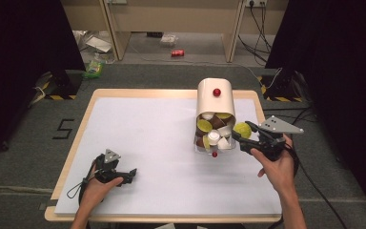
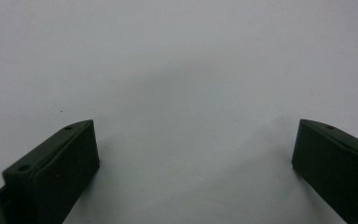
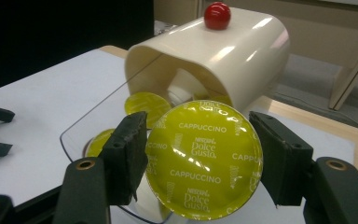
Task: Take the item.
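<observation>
A yellow capsule (image 3: 204, 161), lid facing the camera, is gripped by the right claw (image 3: 200, 158) beside the tipped holder (image 1: 214, 102); the left claw (image 2: 191, 172) is held wide open, empty, over bare table (image 1: 147, 143).

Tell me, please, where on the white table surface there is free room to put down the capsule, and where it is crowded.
Free: the wide white mat between the left gripper and the cream capsule holder, and the near strip ahead of both hands. Crowded: the holder's open mouth, where capsules spill beside the right gripper, shut on the yellow-green Cappuccino capsule.

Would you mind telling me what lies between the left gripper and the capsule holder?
Nothing: in the high view, bare white table runs from the left gripper to the capsule holder.
</observation>
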Demonstrator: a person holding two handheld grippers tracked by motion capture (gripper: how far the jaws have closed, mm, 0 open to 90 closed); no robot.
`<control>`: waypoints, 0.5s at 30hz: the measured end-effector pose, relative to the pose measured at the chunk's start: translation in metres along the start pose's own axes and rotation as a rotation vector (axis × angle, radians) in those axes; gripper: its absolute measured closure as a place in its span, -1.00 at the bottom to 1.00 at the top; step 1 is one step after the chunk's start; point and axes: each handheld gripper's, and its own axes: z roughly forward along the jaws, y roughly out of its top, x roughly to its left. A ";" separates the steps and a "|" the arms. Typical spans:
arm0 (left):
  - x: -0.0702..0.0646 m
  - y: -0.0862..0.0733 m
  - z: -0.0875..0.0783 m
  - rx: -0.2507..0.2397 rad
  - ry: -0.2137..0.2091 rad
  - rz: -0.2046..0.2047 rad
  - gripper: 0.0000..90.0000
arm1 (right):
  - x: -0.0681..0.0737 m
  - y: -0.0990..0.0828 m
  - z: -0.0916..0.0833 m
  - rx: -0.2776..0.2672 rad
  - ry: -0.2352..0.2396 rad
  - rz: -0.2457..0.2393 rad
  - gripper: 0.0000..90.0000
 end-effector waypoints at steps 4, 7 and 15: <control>0.000 0.000 0.000 0.000 0.000 0.000 -1.00 | -0.007 -0.003 -0.002 0.003 -0.022 0.010 -0.11; 0.000 0.000 0.000 0.000 0.000 0.000 -1.00 | -0.014 -0.008 -0.001 0.015 -0.038 0.022 -0.11; 0.000 0.000 0.000 0.000 0.000 0.000 -1.00 | -0.029 -0.019 0.005 0.048 -0.067 0.048 -0.11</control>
